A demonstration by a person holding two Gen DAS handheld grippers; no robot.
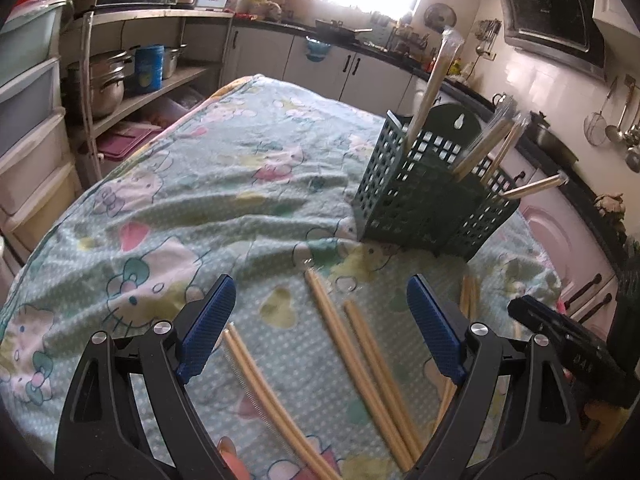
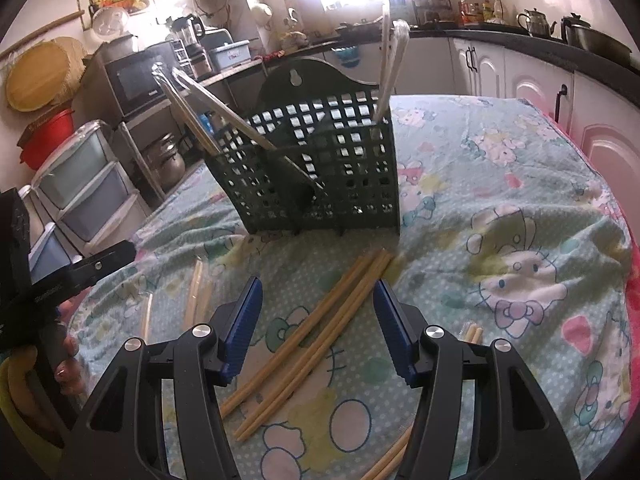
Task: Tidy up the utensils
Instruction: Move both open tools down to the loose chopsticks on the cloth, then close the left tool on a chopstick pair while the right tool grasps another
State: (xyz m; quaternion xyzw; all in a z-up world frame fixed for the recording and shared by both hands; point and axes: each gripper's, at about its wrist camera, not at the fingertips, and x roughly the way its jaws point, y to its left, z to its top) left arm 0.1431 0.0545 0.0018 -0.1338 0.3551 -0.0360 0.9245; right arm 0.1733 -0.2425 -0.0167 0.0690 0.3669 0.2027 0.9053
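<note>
While both grippers, left (image 1: 320, 320) and right (image 2: 318, 320), hang apart and empty, chopsticks (image 2: 304, 336) lie on cloth (image 2: 500, 184) near basket (image 2: 320, 176).

Cartoon-print cloth (image 1: 224, 184) over table, green utensil basket (image 1: 432, 204) standing, loose chopsticks (image 1: 360, 364) lying

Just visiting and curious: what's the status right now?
Both hand-held grippers, left and right, open, empty. Chopsticks loose on cloth; some already in basket. Nothing blocking.
</note>
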